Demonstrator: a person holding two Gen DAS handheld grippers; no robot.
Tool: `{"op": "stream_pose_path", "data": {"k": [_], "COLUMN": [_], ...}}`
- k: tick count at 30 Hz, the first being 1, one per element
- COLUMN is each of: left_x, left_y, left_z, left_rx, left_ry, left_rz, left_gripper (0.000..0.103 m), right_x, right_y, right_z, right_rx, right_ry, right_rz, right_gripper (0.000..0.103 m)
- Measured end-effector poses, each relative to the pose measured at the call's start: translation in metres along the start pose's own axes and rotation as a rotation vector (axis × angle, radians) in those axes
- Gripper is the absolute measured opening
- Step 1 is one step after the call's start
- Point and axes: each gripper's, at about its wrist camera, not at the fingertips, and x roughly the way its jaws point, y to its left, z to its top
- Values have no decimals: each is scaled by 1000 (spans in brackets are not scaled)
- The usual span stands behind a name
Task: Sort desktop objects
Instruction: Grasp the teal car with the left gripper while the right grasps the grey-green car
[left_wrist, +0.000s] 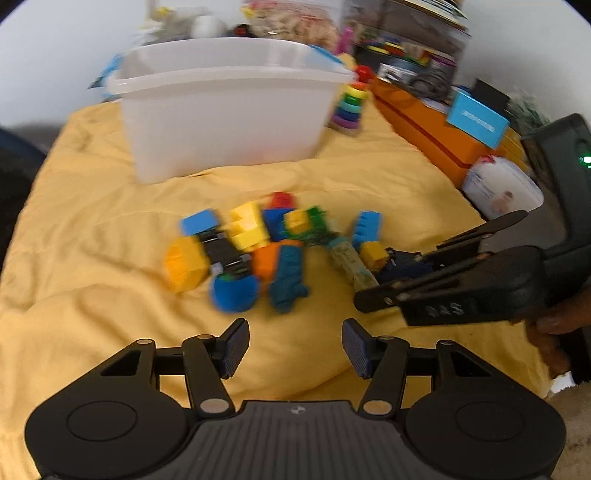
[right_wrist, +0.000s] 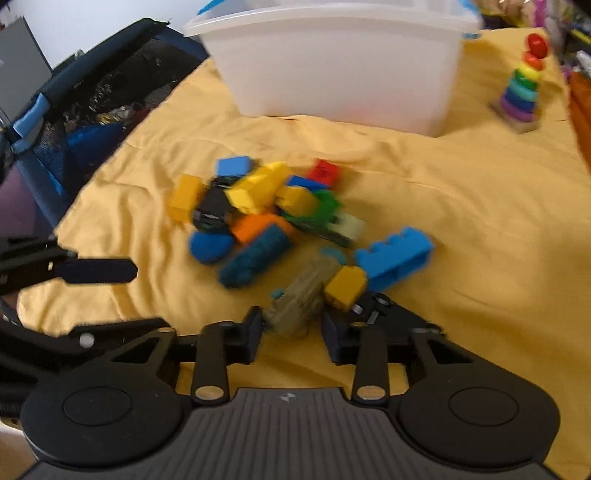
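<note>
The olive-green toy block (right_wrist: 303, 299) is judged a light, stiff plastic piece, smooth enough to twist out of a loose grip, and its long flat sides are the place to take it, squarely across its width rather than at the end where the small teal studs stick out. It looks oblong and dull olive, a little blurred, lying slanted with its near end between the fingers of the right hand-held gripper (right_wrist: 291, 334); the jaws stand narrowed around that end, the left pad touching or nearly touching it, the right pad just beside it, so whether it is truly clamped cannot be told. Against its far right side sits a small mustard cube (right_wrist: 346, 286), and beyond that a bright blue studded brick (right_wrist: 397, 258). Ahead and to the left of this gripper lies the main heap of coloured blocks (right_wrist: 258, 206) on the yellow cloth (right_wrist: 461, 229), with the white plastic bin (right_wrist: 343, 62) well beyond them and a rainbow ring stacker (right_wrist: 524, 88) far off to the right. The left hand-held gripper (left_wrist: 295, 349) hovers with its jaws apart and nothing between them, just short of the heap
</note>
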Motion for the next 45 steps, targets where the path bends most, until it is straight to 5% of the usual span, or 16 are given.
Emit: {"op": "stream_pose_path", "data": {"k": [9,11,23,25,27,29,33,37,42,45], "left_x": [50,54,8,6,6,5,4,16,20,15], "left_y": [-7,-6,11,14,12,8,1,-4,2,9], "left_z": [21,24,-25,-29,-27,-26,-22,-18,-21,-21], "left_rx": [78,67,-105,-138,-131,-110,-53,-13,-39,-84], "left_ry": [30,32,86,81,80,73,43,67,70,72], "left_rz": [57,64,32,29,38,54,89,81,88,59], "left_gripper": [54,32,31,31,32,33,45,46,30,22], "right_x": [-22,-26,-5,2,9,9,-12,-20,-12,-7], "right_y": [-29,-25,1,3,2,0,3,4,7,9], "right_z": [-24,-24,-9,-4,-3,-4,-15,-27,-29,-32], "right_rx": [-49,-65,-167,-185,-196,-195,-229,-263,-272,-287], "right_ry": [1,-25,-82,-96,-75,-62,-33,-14,-19,-18], "right_rz": [-22,-2,-2,-20,-27,-14,31,19,-19,-19], "right_gripper": [24,31,44,42,27,23,22,23,33,23]}}
